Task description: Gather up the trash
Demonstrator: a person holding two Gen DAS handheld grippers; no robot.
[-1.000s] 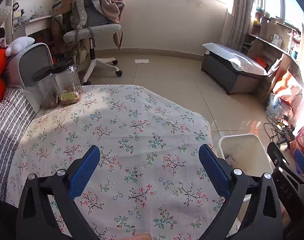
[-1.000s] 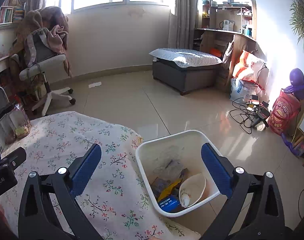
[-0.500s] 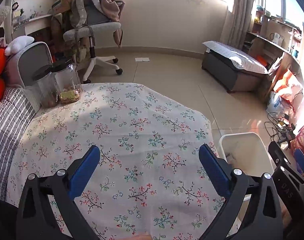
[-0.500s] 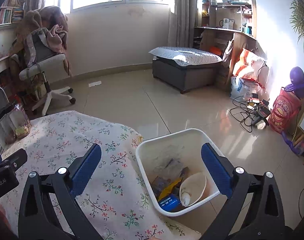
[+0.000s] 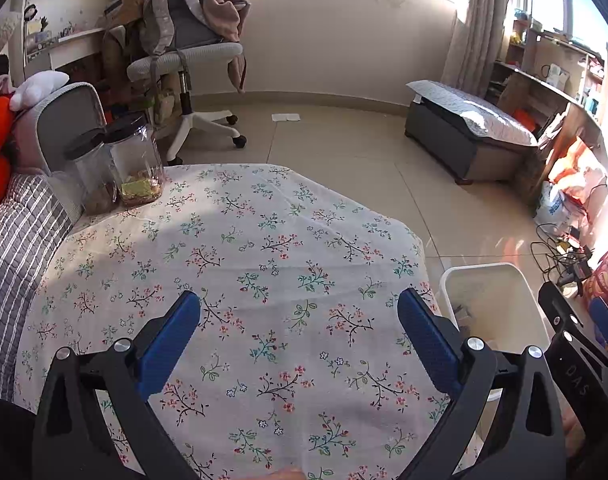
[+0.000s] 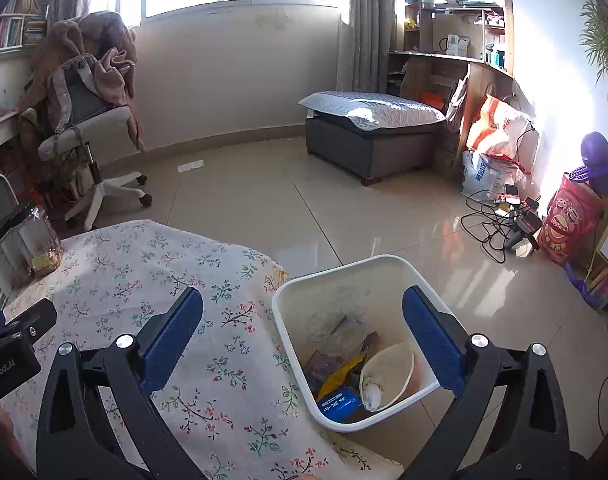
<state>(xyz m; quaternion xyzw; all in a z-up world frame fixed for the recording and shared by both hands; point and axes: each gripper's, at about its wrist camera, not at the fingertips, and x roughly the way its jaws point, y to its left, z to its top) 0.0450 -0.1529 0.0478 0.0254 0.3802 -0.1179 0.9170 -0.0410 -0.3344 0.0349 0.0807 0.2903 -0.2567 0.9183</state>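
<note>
Left gripper [image 5: 298,312] hovered over the floral-clothed desk [image 5: 264,248], fingers [image 5: 170,338] spread wide, holding nothing. Right gripper [image 6: 302,312] hung above the white bin [image 6: 383,268], fingers likewise spread and empty. The bin stood on the floor just beside the desk edge, presumably so items can be dropped straight in. Trash [image 6: 343,376] lay inside it: wrappers, a blue pack, a paper bowl. No loose trash seen on the cloth; only two jars [image 5: 120,164] at the far corner. Collection judged near complete.
</note>
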